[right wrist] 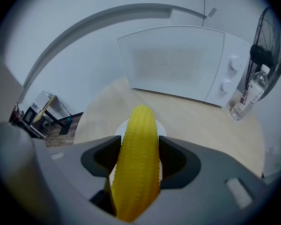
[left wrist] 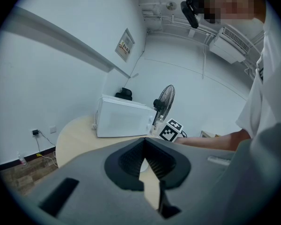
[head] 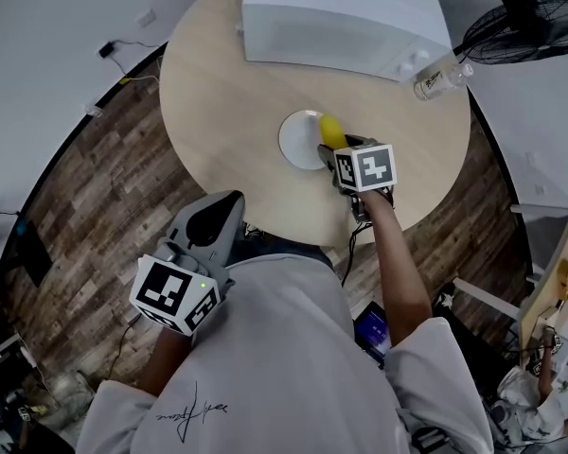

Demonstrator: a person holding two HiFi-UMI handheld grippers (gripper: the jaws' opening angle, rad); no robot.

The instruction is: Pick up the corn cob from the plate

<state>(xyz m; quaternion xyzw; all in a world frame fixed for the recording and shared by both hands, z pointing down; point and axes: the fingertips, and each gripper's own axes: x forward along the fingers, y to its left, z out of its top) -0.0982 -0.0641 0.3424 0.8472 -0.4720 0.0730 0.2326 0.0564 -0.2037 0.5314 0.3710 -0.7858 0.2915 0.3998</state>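
Right gripper [right wrist: 136,167]: jaws pinch the corn cob [right wrist: 139,135] from both sides at mid-length. The cob runs lengthwise between them, with its rounded tip past the jaw ends and pointing toward 12 o'clock.

In the head view the right gripper [head: 335,151] reaches in from 5 o'clock. Its marker cube [head: 364,166] sits just behind the jaws.

Corn cob [head: 332,130]: over the 3 o'clock edge of the plate [head: 298,140]. In the right gripper view the white plate [right wrist: 123,125] shows just beyond the jaws on either side of the cob. Cannot tell whether the cob rests on the plate or is clear of it.

Left gripper [left wrist: 144,146]: jaw tips pressed together, nothing between them. A narrow wedge of counter shows behind the pads.

In the head view the left gripper [head: 220,206] is held off the counter's 6 o'clock edge, close to the person's shirt and well apart from the plate. Its own cube [head: 175,294] is at 7 o'clock of it.

Surroundings:
- Counter [head: 227,112]: round, light wood, with the plate near its middle.
- Microwave [head: 341,12]: white, at the counter's 12 o'clock edge, door facing the plate.
- Water bottle [head: 440,78]: clear, at 2 o'clock of the plate, just beside the microwave's right corner.
- Fan [head: 530,26]: black, off the counter, beyond the bottle at 2 o'clock.
- Floor [head: 104,187]: dark wood planks, from 7 to 10 o'clock of the counter.
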